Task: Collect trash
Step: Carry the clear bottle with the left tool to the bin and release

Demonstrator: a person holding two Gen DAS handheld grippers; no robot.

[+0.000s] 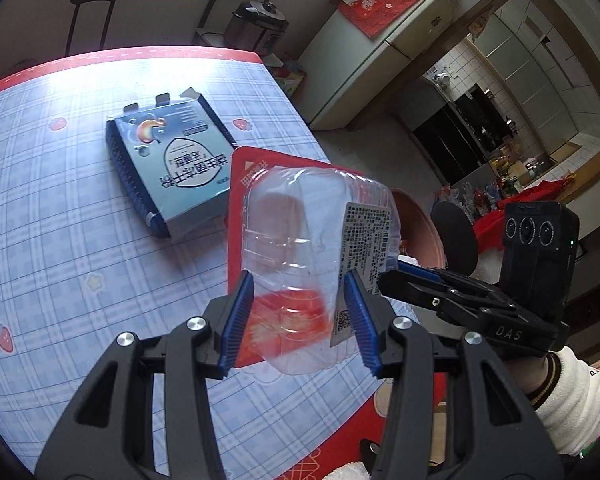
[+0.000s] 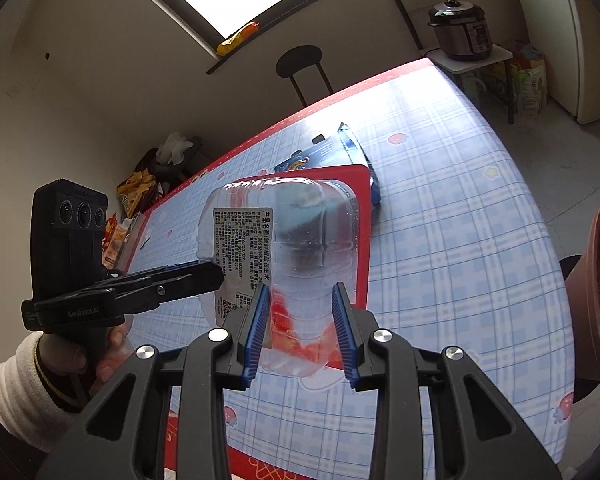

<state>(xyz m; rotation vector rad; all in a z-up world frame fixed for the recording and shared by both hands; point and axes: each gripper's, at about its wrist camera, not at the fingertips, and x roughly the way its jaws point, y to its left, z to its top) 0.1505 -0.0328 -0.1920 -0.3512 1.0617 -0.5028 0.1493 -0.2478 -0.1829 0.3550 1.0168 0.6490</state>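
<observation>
- Both tongs grip one clear plastic tray point(image 1: 316, 240) with a red card backing, lifted off the surface point(image 1: 60, 220).
- Left tongs point(image 1: 300, 316) clamp its near end; right tongs point(image 2: 300, 328) pinch the side by the printed label.
- A blue box point(image 1: 168, 168) lies flat on the surface, uncollected.
- Carrying step, I'd say; next it needs a bin, perhaps the brown tub point(image 2: 596, 280) beside the surface.
</observation>
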